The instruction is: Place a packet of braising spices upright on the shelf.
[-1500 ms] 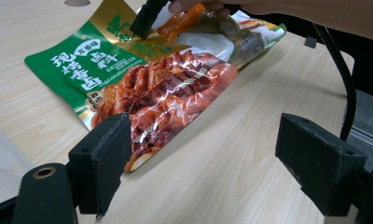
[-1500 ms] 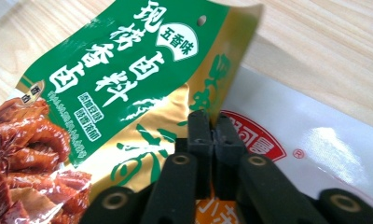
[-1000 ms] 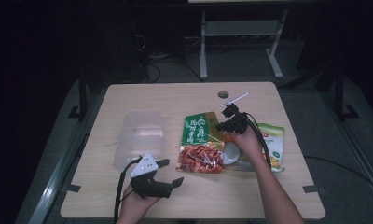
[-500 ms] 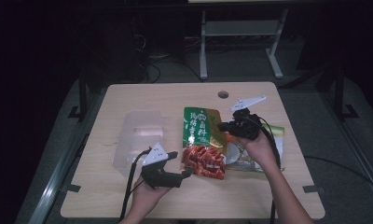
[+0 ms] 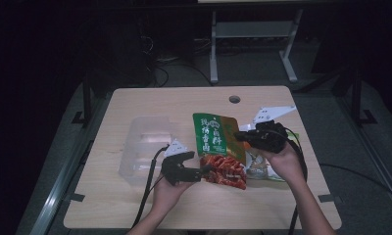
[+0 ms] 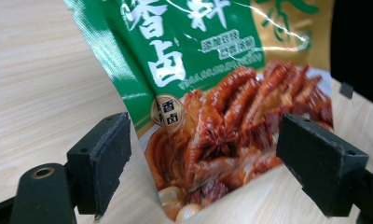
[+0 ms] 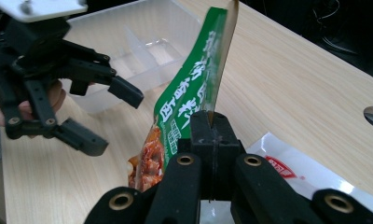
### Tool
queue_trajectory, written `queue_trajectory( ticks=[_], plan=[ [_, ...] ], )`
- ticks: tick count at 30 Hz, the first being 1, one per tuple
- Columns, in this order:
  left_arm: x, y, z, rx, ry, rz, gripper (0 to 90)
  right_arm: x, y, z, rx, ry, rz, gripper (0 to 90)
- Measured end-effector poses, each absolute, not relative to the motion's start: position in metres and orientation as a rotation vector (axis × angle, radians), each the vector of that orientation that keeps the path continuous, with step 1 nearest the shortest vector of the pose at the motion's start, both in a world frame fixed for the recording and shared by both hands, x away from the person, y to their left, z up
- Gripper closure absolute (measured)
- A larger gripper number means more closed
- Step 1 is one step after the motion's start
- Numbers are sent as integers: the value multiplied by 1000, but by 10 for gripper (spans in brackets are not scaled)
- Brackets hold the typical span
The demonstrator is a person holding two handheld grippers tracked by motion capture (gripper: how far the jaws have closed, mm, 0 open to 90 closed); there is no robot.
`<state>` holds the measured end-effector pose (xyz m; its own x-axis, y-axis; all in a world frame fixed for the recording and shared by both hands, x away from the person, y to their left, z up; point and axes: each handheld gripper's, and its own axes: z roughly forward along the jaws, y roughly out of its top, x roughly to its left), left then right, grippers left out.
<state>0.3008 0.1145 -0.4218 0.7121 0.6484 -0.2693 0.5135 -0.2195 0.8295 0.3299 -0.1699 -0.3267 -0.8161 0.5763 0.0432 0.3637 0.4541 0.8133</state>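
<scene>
1. The right gripper (image 7: 211,122) has its jaws pressed together on one long edge of the green pouch (image 5: 217,147), so the pick-up looks done. In the right gripper view the pouch stands on its edge, lifted off the table (image 5: 135,205) on that side.

2. The left gripper (image 6: 205,168) has its jaws wide apart. In the left gripper view the red lower end of the pouch sits between the two pads (image 6: 111,154), but they do not press on it. I judge this as a second grasp being prepared and not yet made.

3. The clear box (image 5: 145,147) lies to the left of the pouch, near the left gripper, with nothing visible inside its compartments. If the pouch is meant to go there, that part is left to do: close the left jaws, carry it over, release.

4. A second, paler pouch (image 5: 262,169) lies flat on the table under the right hand, untouched by either gripper.

5. In the high view the long axis of the green pouch runs from the far side of the table toward the person, a little slanted. The green top end points away, toward the hole (image 5: 234,99); the red picture end points to the person.

6. The pouch is in the middle of the table, between the two grippers.
</scene>
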Motion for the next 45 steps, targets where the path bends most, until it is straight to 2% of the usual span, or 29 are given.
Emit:
queue_trajectory(
  ticks=[2, 11, 16, 17, 18, 20, 21, 24, 26, 27, 28, 31, 36, 45],
  plan=[
    [305, 111, -423, 1884, 905, 188, 193, 330, -173, -329, 819, 2462, 1302, 900],
    [328, 102, -433, 1894, 981, 112, 196, 332, -177, -332, 809, 2465, 1305, 900],
    [333, 100, -439, 1892, 996, 46, 281, 333, -179, -335, 827, 2468, 1302, 900],
    [333, 100, -440, 1890, 992, 40, 364, 334, -181, -336, 824, 2471, 1300, 900],
    [334, 99, -440, 1892, 983, 36, 364, 334, -181, -336, 824, 2471, 1300, 900],
    [335, 98, -440, 1896, 976, 34, 437, 334, -182, -337, 834, 2472, 1304, 900],
    [336, 99, -440, 1900, 969, 29, 525, 335, -184, -338, 833, 2470, 1304, 900],
    [336, 100, -439, 1894, 966, 22, 663, 335, -185, -338, 845, 2468, 1294, 900],
    [335, 100, -439, 1896, 948, 26, 699, 335, -187, -339, 852, 2464, 1305, 900],
    [333, 98, -438, 1888, 936, 26, 763, 335, -188, -340, 863, 2462, 1309, 900],
    [333, 98, -438, 1888, 936, 26, 789, 335, -189, -340, 859, 2461, 1305, 900],
    [329, 97, -436, 1918, 890, 68, 849, 335, -191, -342, 870, 2456, 1316, 900],
    [324, 95, -434, 1933, 867, 116, 887, 335, -192, -344, 882, 2458, 1324, 900],
    [318, 98, -433, 1956, 842, 198, 900, 341, -195, -355, 928, 2499, 1340, 881]
  ],
)
